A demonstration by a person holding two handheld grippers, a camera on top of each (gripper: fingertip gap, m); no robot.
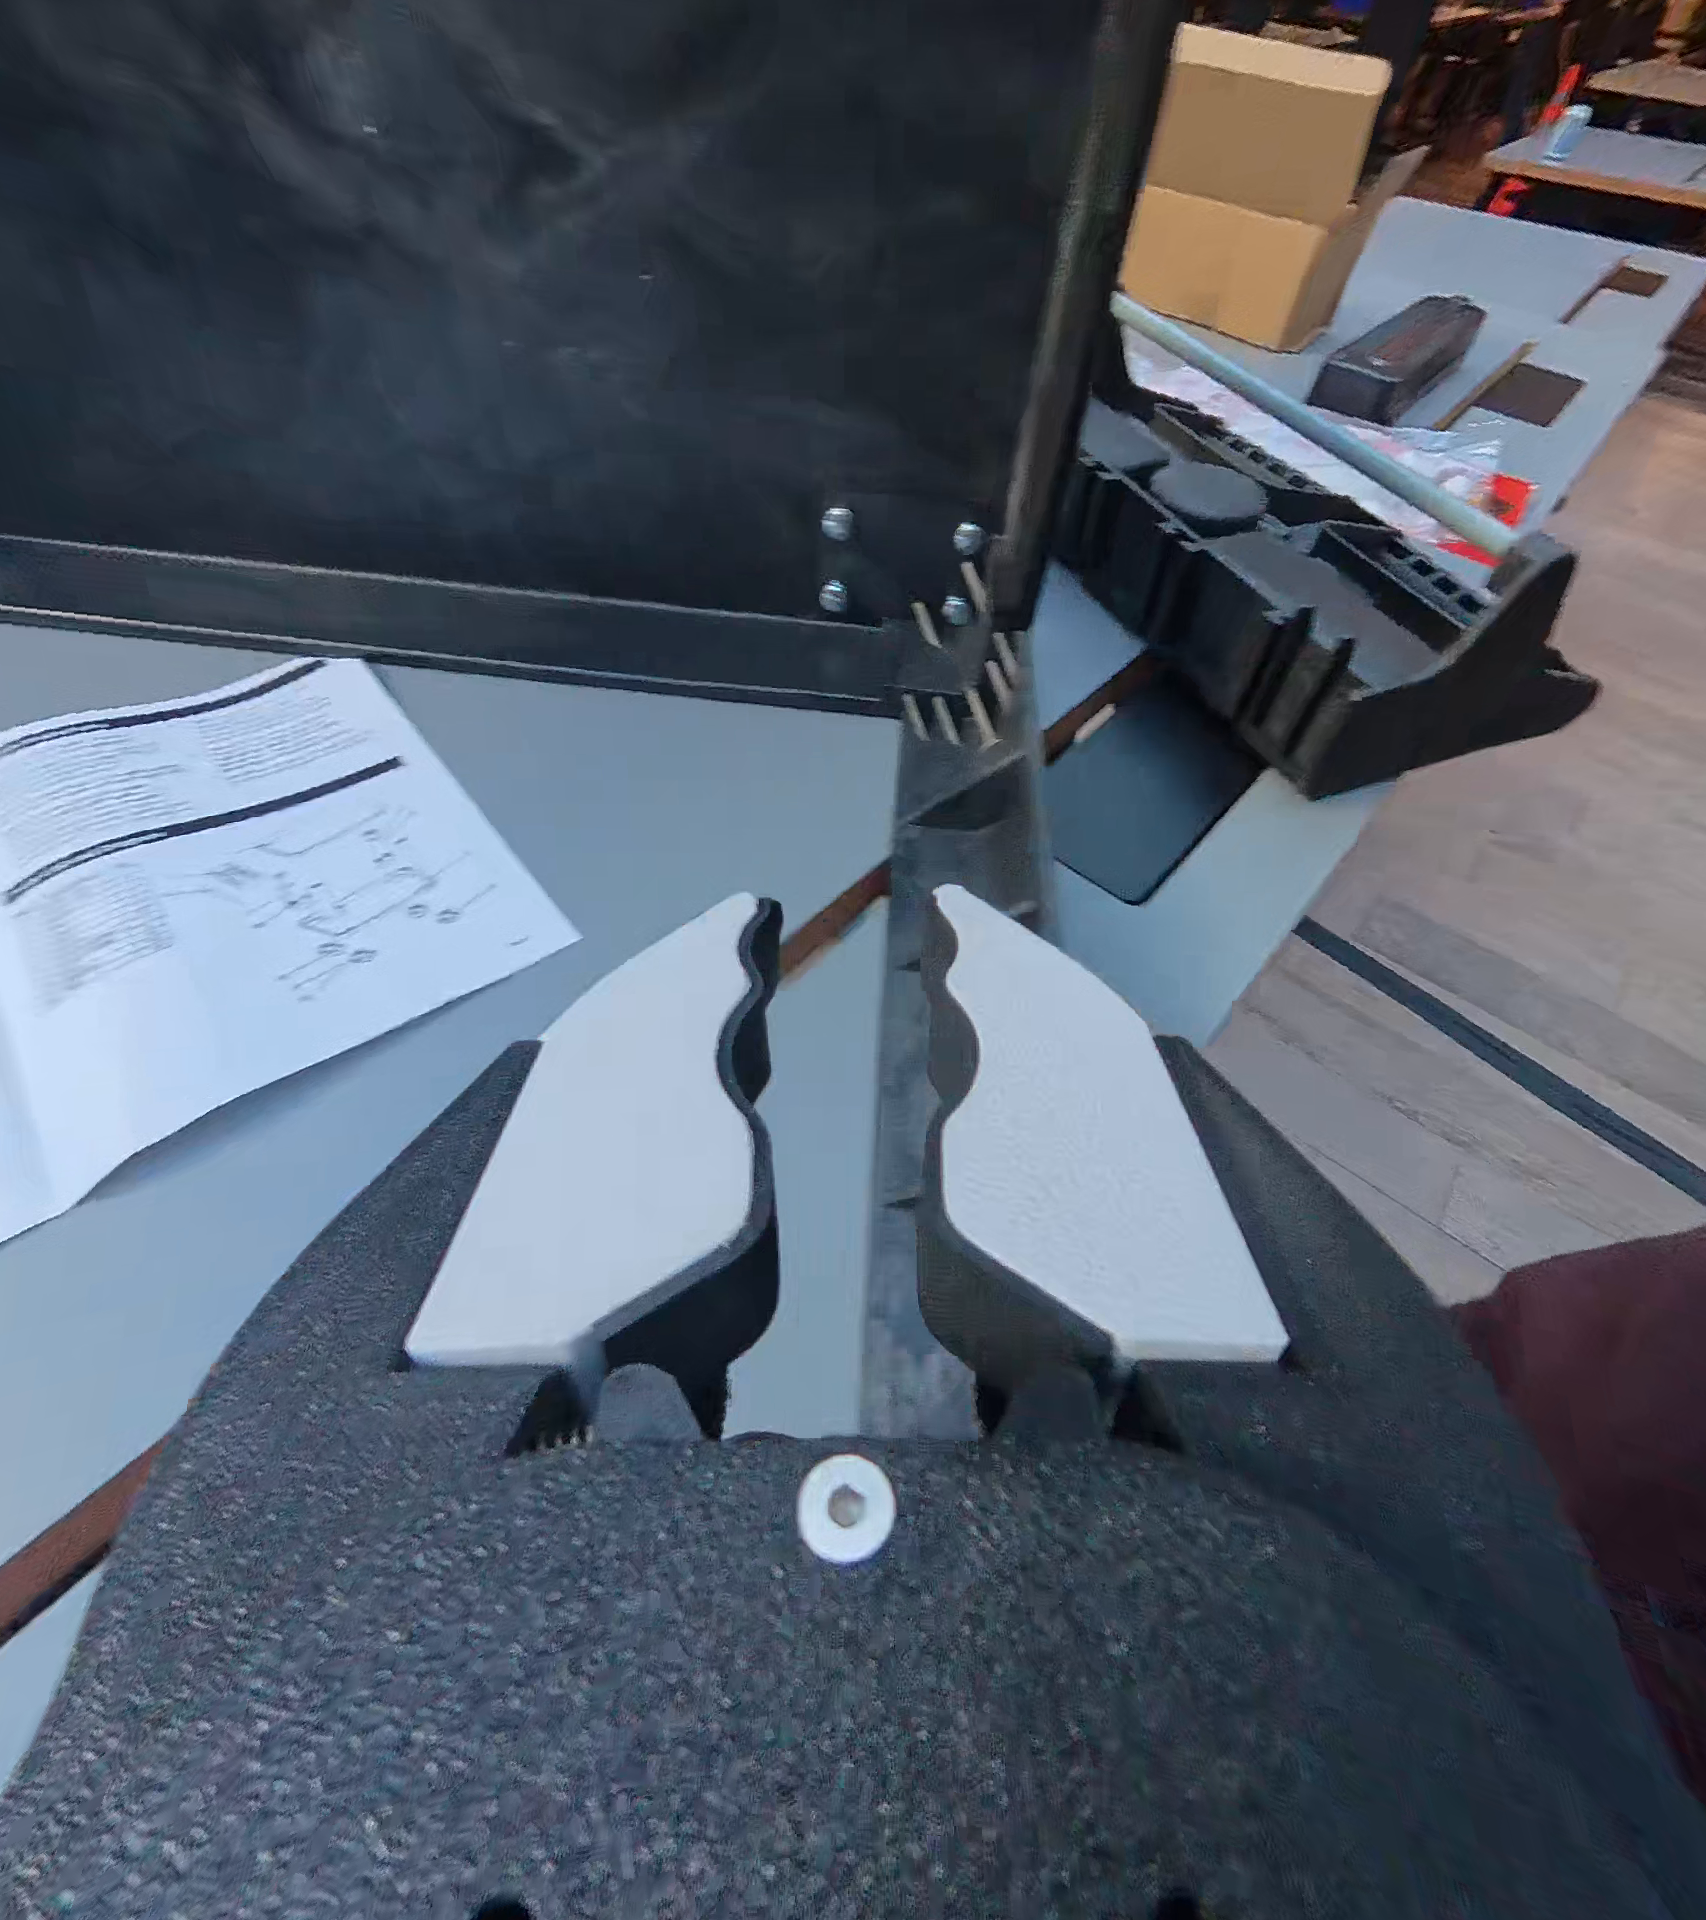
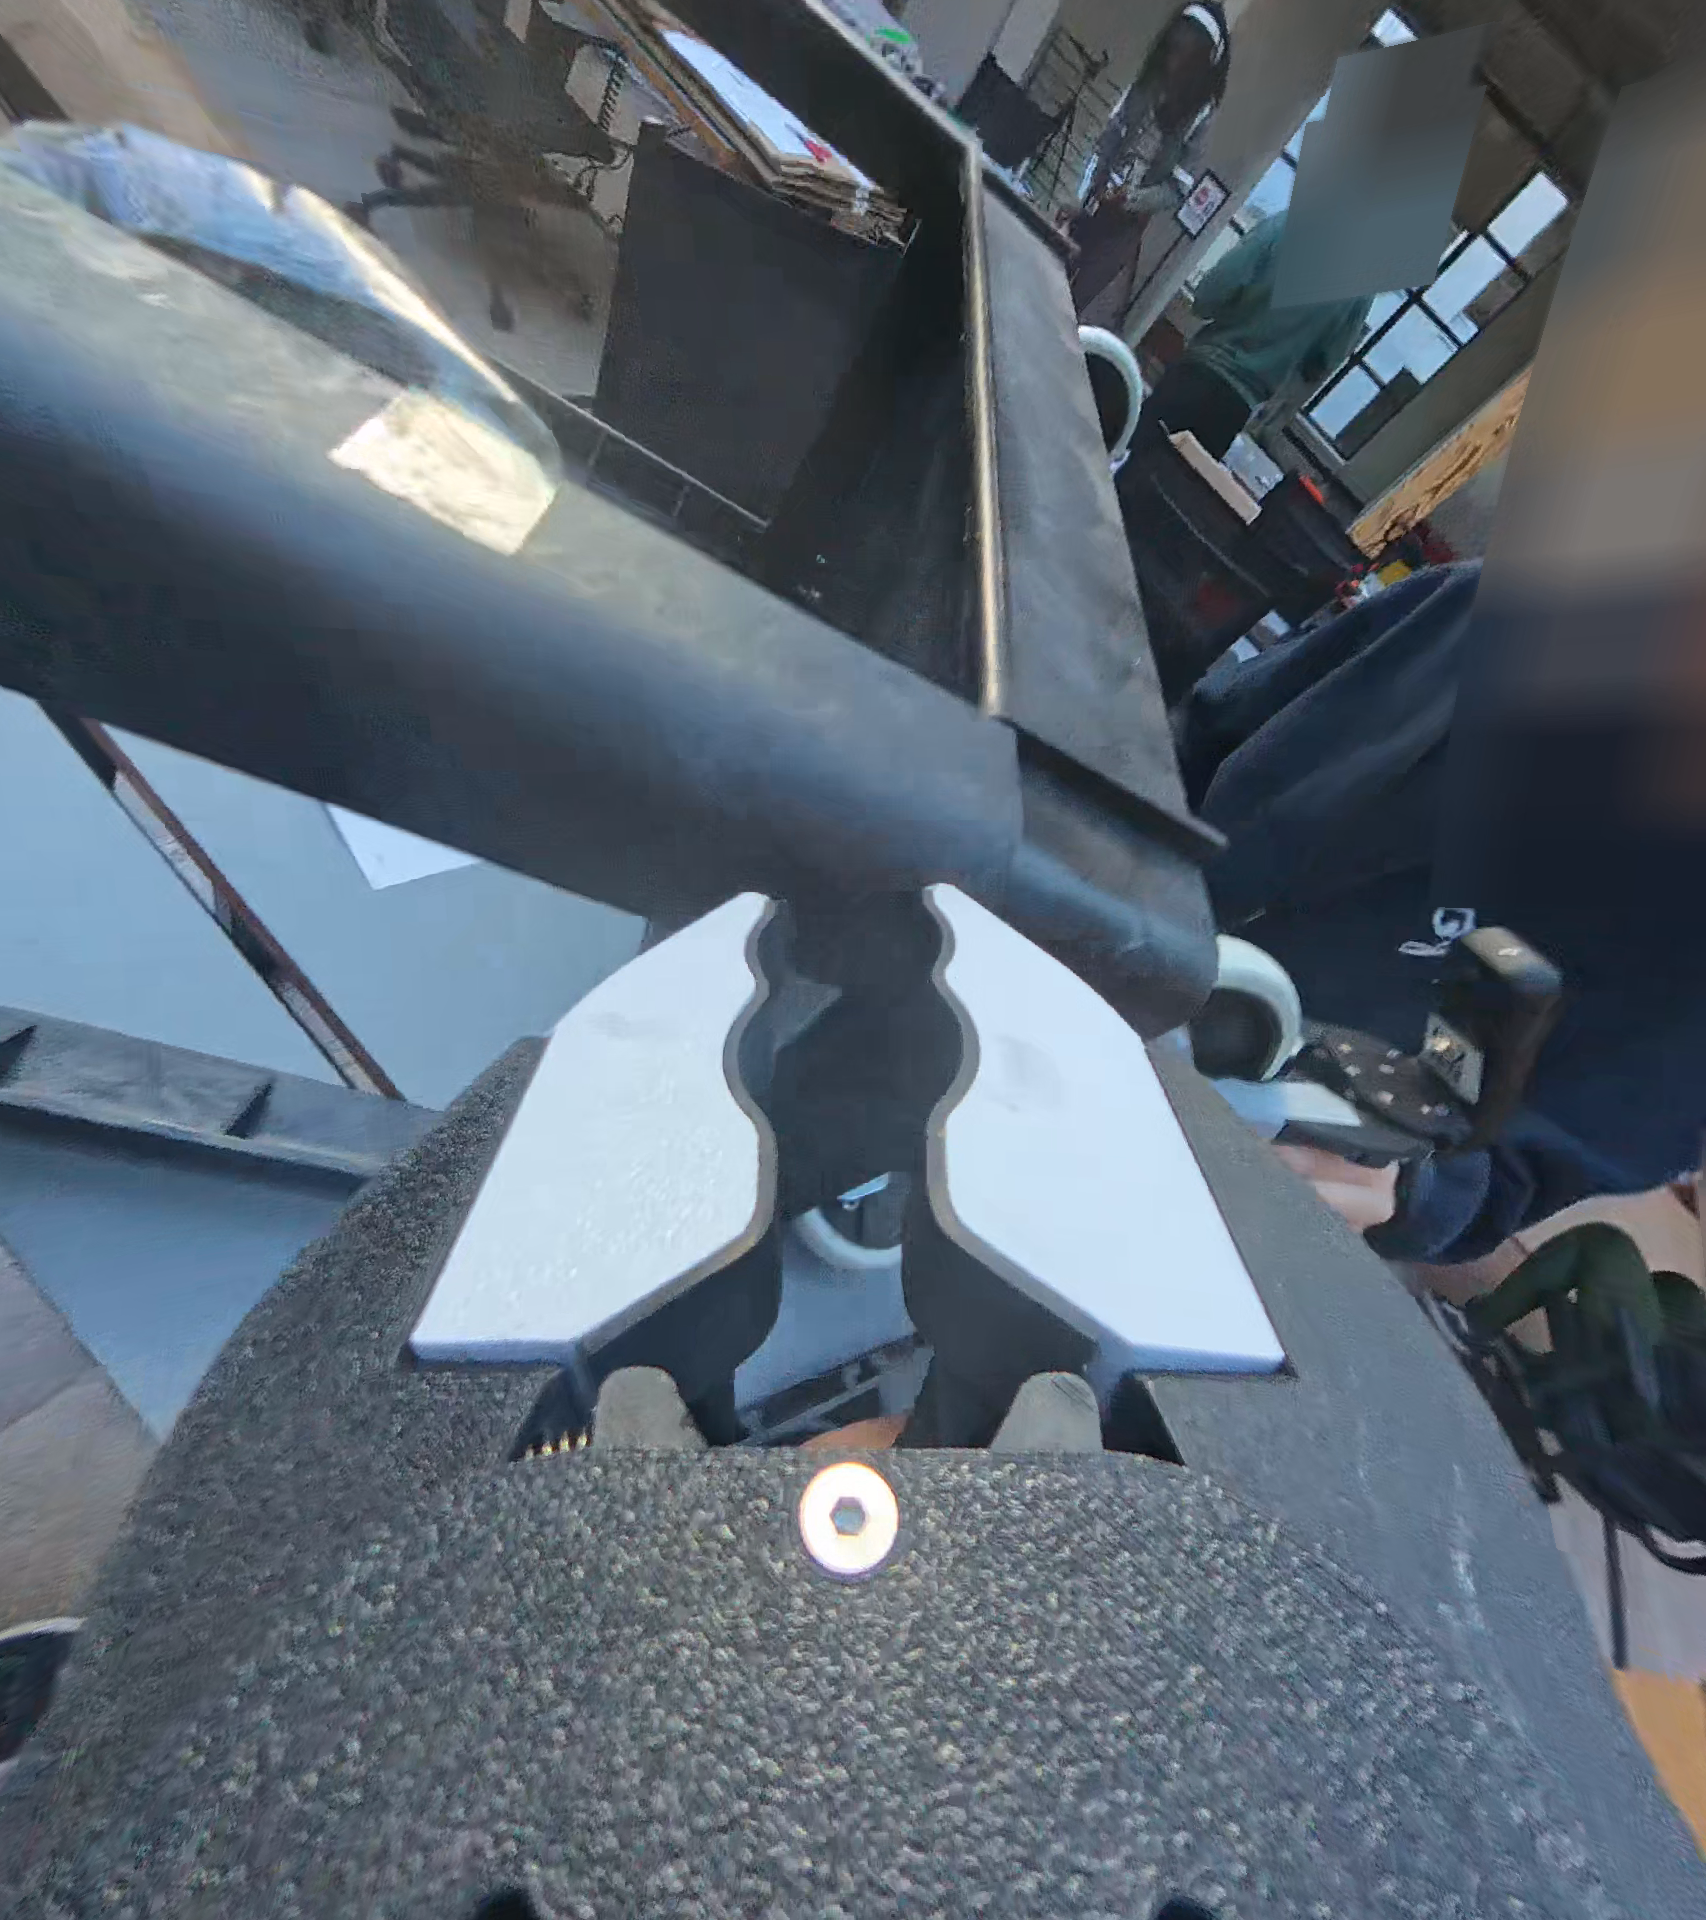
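Observation:
In the left wrist view, my left gripper (image 1: 854,914) is open. A thin dark metal strip (image 1: 906,1122) runs up between its fingers, against the right finger (image 1: 1057,1143) and apart from the left one. The strip meets the corner of a black panel (image 1: 464,312) with a black frame bar (image 1: 413,613), silver screws (image 1: 836,523) and several protruding pins (image 1: 974,696). In the right wrist view, my right gripper (image 2: 854,914) is shut on a black stem (image 2: 859,1039) under a thick black tube (image 2: 413,644). The tube joins a black channel piece (image 2: 1057,540).
A printed instruction sheet (image 1: 184,914) lies on the grey table (image 1: 620,790). A ribbed black plastic part (image 1: 1348,623) and a metal rod (image 1: 1316,426) lie to the right, with cardboard boxes (image 1: 1264,177) behind. White caster wheels (image 2: 1254,997) and seated people (image 2: 1348,727) are close on the right. The tips of one gripper are about 40 cm away from the tips of the other.

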